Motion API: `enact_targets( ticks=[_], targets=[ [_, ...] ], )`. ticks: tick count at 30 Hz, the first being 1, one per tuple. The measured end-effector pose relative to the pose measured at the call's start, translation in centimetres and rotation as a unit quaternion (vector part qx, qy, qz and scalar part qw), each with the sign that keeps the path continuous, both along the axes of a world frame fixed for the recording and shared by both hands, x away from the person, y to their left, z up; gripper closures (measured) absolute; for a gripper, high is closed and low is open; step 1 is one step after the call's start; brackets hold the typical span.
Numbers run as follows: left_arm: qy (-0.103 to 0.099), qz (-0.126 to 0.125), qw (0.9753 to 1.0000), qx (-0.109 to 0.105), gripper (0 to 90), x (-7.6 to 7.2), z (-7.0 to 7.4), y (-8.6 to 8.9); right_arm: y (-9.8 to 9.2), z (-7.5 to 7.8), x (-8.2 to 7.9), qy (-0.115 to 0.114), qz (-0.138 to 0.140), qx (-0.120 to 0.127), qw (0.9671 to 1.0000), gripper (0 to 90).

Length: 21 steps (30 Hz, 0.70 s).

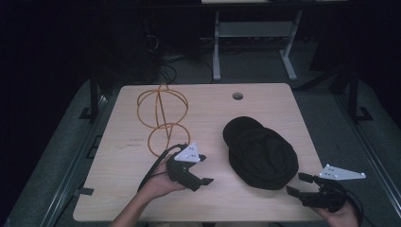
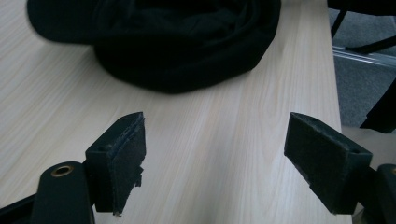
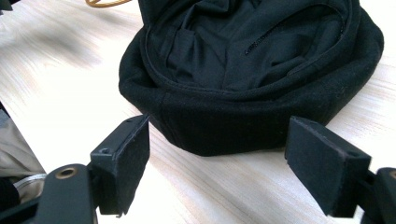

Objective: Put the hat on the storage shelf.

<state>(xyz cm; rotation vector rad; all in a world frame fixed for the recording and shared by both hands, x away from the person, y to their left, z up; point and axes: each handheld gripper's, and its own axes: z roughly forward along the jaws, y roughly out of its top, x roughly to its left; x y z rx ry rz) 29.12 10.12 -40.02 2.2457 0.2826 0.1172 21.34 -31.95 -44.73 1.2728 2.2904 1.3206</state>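
Clearly soft and light, the black cap point(image 3: 252, 79) is lying limp on the tabletop point(image 1: 142, 189); both grippers' fingers are gaping open, the right gripper point(image 3: 217, 163) facing its thick near rim.

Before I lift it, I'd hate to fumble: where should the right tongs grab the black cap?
Probably the cap's thick rolled rim facing the right tongs, approached from the near right; it lies upside down, that edge between the open jaws.
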Motion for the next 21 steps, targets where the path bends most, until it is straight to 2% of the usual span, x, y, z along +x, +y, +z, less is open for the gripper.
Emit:
enact_targets(
  ticks=[3,5,9,10,13,16,19,20,21],
  targets=[
    [0.002,-0.019,0.9998,0.003,21.2,0.4,0.3,-1.8,0.0,0.1,0.0,-0.002,0.002,0.008,1.0000,21.5],
    [0.002,-0.023,0.9997,0.005,21.2,0.5,0.3,-2.3,0.0,0.1,0.0,-0.002,0.004,0.010,0.9999,21.5],
    [0.005,-0.044,0.9990,0.009,21.4,0.9,0.4,-4.6,0.2,0.2,0.0,0.000,0.007,0.007,0.9999,21.4],
    [0.005,-0.044,0.9990,0.009,21.4,0.9,0.4,-4.6,0.2,0.2,0.0,0.000,0.007,0.007,0.9999,21.4],
    [0.011,-0.059,0.9981,0.014,21.9,1.3,0.4,-6.3,0.2,0.1,0.1,0.000,0.012,0.009,0.9999,21.4],
    [0.012,-0.065,0.9977,0.014,21.9,1.5,0.4,-6.9,0.3,0.3,0.1,-0.001,0.012,0.007,0.9999,21.4],
    [0.017,-0.081,0.9964,0.020,22.3,1.8,0.3,-8.4,0.3,0.3,0.1,0.000,0.012,0.008,0.9999,21.4],
    [0.017,-0.081,0.9964,0.020,22.3,1.8,0.3,-8.4,0.3,0.3,0.1,0.000,0.012,0.008,0.9999,21.4],
    [0.014,-0.089,0.9956,0.028,22.3,2.0,0.3,-9.2,0.3,0.3,0.1,0.002,0.013,0.008,0.9999,21.4]
  ],
)
